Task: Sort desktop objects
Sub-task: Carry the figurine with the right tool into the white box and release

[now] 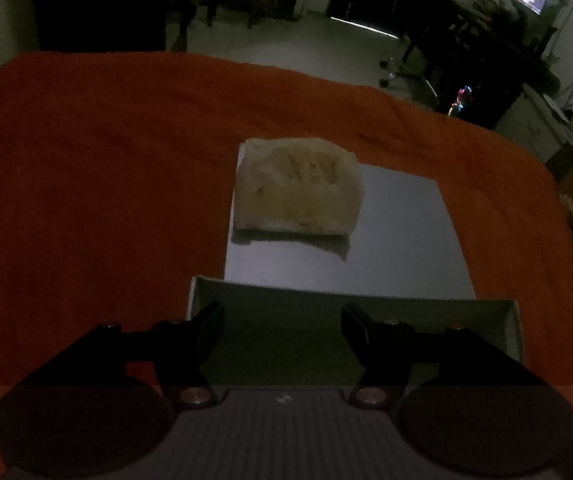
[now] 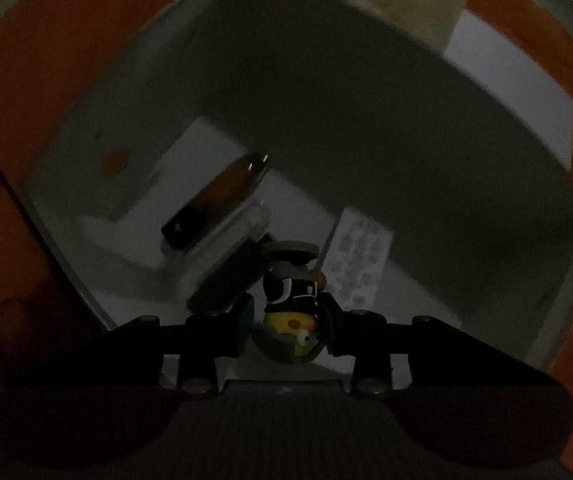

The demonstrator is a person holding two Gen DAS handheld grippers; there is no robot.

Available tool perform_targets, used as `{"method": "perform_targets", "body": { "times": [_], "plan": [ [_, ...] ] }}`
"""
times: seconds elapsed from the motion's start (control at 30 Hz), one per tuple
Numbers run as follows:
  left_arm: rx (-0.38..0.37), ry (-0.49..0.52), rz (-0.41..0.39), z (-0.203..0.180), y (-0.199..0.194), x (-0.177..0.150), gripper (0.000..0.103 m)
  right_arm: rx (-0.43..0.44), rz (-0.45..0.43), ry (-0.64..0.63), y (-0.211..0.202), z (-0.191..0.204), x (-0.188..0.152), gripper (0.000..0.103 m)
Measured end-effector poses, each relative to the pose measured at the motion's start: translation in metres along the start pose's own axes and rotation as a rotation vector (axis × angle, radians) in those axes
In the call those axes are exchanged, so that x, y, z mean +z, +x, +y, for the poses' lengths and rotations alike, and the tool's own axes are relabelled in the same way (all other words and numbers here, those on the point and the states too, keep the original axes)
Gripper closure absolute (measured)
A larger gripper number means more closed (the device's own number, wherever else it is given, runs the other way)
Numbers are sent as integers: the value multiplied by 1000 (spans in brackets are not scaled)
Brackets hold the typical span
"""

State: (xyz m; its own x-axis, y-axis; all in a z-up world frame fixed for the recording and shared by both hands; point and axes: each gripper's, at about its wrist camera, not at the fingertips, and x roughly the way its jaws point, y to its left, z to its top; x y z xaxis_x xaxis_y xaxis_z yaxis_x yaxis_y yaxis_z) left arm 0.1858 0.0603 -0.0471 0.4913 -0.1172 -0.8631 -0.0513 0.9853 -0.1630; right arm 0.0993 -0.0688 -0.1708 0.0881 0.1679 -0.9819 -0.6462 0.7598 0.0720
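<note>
Left hand-held gripper (image 1: pixel 282 320) hangs spread wide and empty over the near wall of a white box (image 1: pixel 516 320), beyond which a pale crumpled packet (image 1: pixel 298 184) lies on its open lid (image 1: pixel 406 240), on the orange-covered surface (image 1: pixel 106 160). Right hand-held gripper (image 2: pixel 286 322) pinches a yellow-faced toy figure (image 2: pixel 290 304), upside down in dark clothes, inside the box (image 2: pixel 86 140), near a brown tube (image 2: pixel 218 200) and blister pack (image 2: pixel 358 264).

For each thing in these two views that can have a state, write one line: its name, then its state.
left gripper: open, empty, above the near wall of the box.
right gripper: shut on the toy figure, inside the box.
toy figure: held, head toward the camera.
box: open, lidless, partly filled.
brown tube: lying in the box.
blister pack: leaning on the box wall.
</note>
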Motion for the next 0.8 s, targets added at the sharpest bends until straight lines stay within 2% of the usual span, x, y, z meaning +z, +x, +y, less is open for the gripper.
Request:
{"method": "perform_targets", "body": {
  "times": [0.23, 0.67, 0.8],
  "plan": [
    [-1, 44, 37, -8, 12, -14, 42, -20, 31, -36, 29, 4, 5, 65],
    [-3, 41, 43, -7, 14, -16, 42, -38, 43, -87, 38, 1, 4, 64],
    [-3, 48, 40, -9, 14, -14, 42, -49, 21, -113, 33, 2, 5, 62]
  ]
}}
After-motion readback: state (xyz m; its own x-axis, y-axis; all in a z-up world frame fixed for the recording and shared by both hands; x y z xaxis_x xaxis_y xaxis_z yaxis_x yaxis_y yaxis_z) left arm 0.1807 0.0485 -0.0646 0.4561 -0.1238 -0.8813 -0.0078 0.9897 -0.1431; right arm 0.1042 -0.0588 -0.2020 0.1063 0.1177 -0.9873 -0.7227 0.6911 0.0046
